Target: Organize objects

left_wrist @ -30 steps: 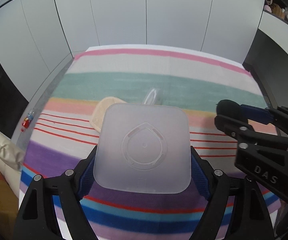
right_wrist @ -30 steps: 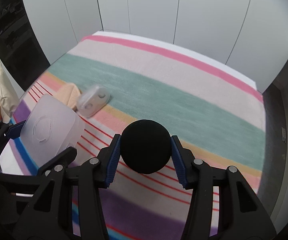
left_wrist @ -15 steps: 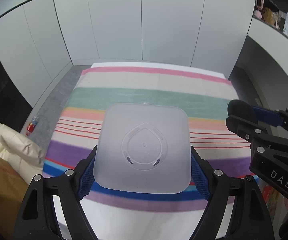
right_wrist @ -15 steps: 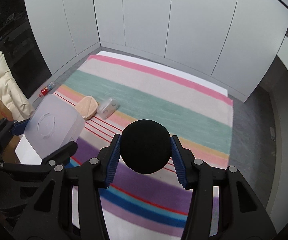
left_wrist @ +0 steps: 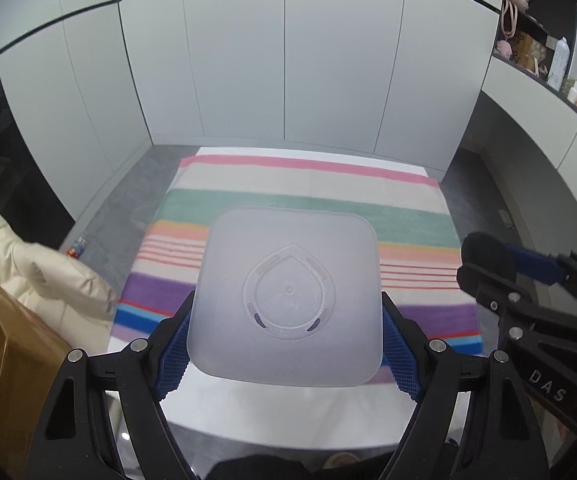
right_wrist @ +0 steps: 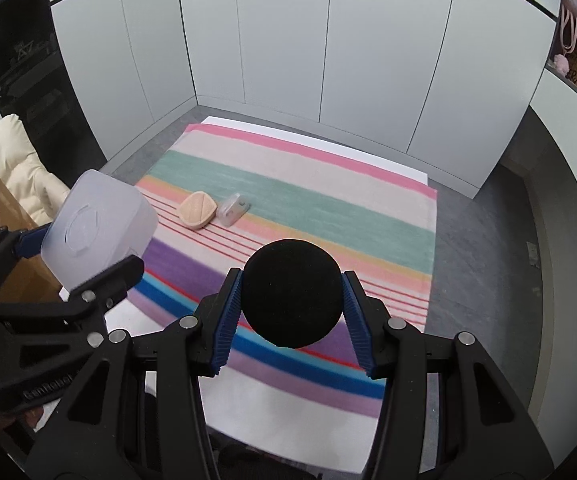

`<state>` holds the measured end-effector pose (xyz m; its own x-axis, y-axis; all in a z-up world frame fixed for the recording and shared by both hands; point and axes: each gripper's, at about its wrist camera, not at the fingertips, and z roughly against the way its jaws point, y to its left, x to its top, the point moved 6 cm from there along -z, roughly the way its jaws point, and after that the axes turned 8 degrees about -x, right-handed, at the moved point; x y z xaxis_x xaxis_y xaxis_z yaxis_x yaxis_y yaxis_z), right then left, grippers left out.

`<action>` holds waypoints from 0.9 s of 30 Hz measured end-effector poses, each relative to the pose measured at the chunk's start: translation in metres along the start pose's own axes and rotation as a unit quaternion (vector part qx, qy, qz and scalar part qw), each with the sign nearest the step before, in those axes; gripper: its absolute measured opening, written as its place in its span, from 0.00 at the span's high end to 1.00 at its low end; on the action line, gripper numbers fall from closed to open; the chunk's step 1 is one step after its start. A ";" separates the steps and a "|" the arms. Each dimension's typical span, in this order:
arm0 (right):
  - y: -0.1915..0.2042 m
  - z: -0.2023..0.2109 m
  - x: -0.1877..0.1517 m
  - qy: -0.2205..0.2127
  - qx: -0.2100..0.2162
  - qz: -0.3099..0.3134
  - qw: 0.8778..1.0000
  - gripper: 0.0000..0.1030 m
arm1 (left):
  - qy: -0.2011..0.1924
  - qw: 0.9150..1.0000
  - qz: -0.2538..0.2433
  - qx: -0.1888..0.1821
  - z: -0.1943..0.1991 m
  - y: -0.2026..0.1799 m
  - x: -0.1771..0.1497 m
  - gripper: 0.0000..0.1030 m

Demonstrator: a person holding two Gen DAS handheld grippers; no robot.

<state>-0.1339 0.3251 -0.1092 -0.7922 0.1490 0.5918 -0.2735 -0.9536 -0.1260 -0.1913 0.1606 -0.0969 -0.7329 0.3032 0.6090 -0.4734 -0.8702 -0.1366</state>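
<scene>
The striped blanket fills the middle of both views, spread over a white desk whose bare edge shows at the bottom.

The frosted square container, at lower centre of the left view, is clamped between the blue pads of the left hand-held gripper, its base facing the camera. Whether anything is inside cannot be told through the cloudy plastic.

The black ball, at lower centre of the right view, is squeezed in the right hand-held gripper, held well above the blanket.

Left of centre in the right view, a peach pad lies on the blanket with a small clear case just beside it.

The step looks like carrying both items to where they belong. To do it well, keep the container level and the squeeze steady, since its smooth walls may slip, and keep the two hand-held grippers apart while moving.
</scene>
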 end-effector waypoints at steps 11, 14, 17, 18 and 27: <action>0.011 0.039 -0.016 -0.016 0.001 0.024 1.000 0.50 | -0.027 1.000 0.012 -0.002 0.051 0.005 -0.020 0.19; 0.018 0.039 -0.017 -0.018 -0.002 0.044 0.999 0.50 | -0.023 0.999 0.028 -0.007 0.052 0.014 -0.024 0.19; 0.026 0.039 -0.017 -0.023 0.007 0.047 0.999 0.50 | -0.024 0.999 0.039 -0.013 0.055 0.019 -0.028 0.19; 0.028 0.038 -0.018 -0.023 0.009 0.048 0.999 0.50 | -0.025 0.999 0.040 -0.016 0.055 0.020 -0.028 0.19; 0.040 0.048 -0.011 -0.040 0.038 0.049 0.997 0.50 | -0.037 0.998 0.051 -0.011 0.058 0.038 -0.027 0.19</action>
<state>-0.1099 0.2725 -0.0821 -0.7662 0.0354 0.6416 -0.1523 -0.9800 -0.1278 -0.1611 0.0972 -0.0728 -0.7402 0.1836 0.6468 -0.4092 -0.8863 -0.2167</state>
